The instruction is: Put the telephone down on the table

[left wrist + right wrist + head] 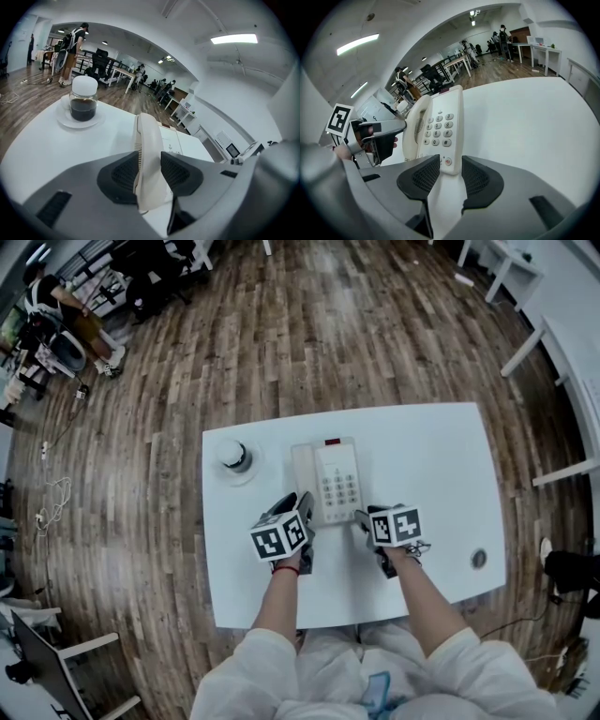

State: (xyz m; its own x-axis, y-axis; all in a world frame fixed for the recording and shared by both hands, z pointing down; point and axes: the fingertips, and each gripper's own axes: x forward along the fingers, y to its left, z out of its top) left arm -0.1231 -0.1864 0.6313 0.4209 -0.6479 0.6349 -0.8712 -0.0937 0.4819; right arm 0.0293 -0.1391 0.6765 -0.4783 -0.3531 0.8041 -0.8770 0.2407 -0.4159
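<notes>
Head view: above the table [431,456], facing steeply down. Left gripper view: low over the tabletop, close behind the handset [147,159], facing along it. Right gripper view: low, close to the telephone [440,126] keypad. All 3 views share the telephone; the right gripper view also catches the left gripper [386,133].

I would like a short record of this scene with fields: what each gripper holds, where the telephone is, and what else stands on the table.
left gripper: shut on the handset
right gripper: shut on the telephone, near edge
telephone: keypad up, over the table; resting or lifted, cannot tell
elsewhere: lidded jar of dark liquid on a saucer, apart from telephone
</notes>
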